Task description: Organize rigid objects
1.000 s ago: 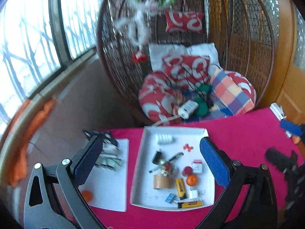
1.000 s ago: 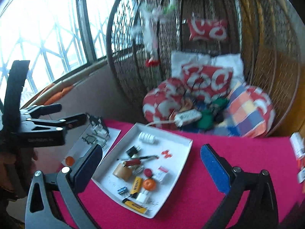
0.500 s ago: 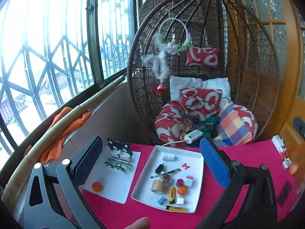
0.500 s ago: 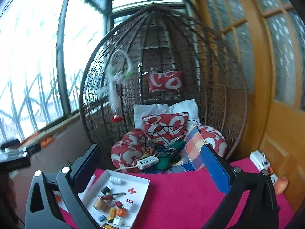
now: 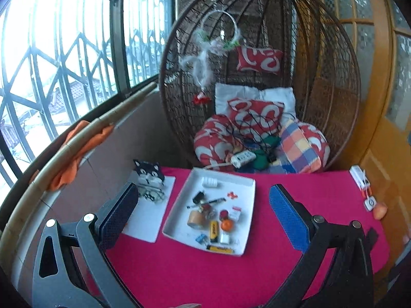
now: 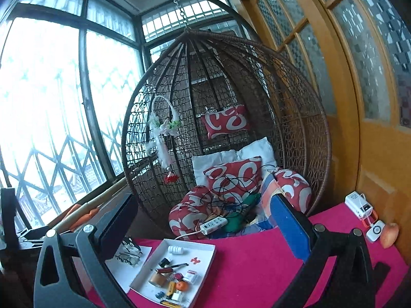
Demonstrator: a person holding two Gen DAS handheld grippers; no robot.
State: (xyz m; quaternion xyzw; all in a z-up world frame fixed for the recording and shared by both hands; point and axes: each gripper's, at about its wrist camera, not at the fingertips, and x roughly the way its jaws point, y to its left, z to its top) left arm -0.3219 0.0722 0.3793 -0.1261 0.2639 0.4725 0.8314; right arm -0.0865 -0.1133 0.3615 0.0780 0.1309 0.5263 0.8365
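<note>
Both the left gripper [image 5: 203, 214] and right gripper [image 6: 203, 231] hang above the pink desk [image 5: 295, 184] with fingers spread wide and empty, beyond them the white tray [image 5: 250, 187] of small rigid objects beside a white sheet [image 5: 149, 220], then the wicker egg chair [image 6: 295, 118].

Home balcony, hanging wicker egg chair [image 6: 231, 133], barred windows [image 5: 64, 51]
</note>
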